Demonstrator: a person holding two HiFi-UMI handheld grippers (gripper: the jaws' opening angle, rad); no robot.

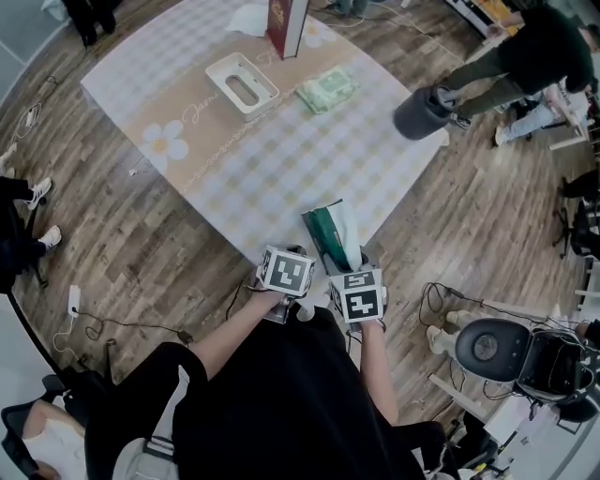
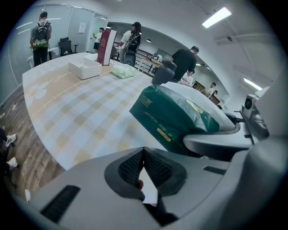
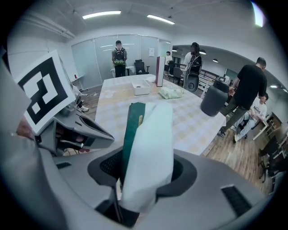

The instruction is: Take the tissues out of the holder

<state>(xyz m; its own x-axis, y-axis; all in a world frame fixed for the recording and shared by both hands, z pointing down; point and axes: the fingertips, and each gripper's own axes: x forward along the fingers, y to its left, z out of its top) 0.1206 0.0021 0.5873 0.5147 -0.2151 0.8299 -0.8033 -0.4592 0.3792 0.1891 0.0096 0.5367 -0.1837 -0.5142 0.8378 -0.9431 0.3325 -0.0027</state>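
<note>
A green and white tissue pack [image 1: 333, 234] stands up over the table's near edge with my right gripper [image 1: 343, 264] shut on it. In the right gripper view the tissue pack [image 3: 146, 139] fills the space between the jaws of the right gripper [image 3: 146, 173]. My left gripper [image 1: 296, 251] sits just to its left, jaws closed on nothing. From the left gripper view, that gripper [image 2: 143, 156] has its pads together, and the tissue pack [image 2: 173, 117] hangs to its right. The white tissue holder [image 1: 242, 84] lies far off on the checked tablecloth [image 1: 281, 169], away from both grippers.
A second pale green pack [image 1: 326, 90] lies right of the holder. A dark red box [image 1: 286, 23] stands at the far edge. A grey bin [image 1: 422, 112] and a bending person [image 1: 525, 56] are right of the table; a chair [image 1: 487, 349] sits at my right.
</note>
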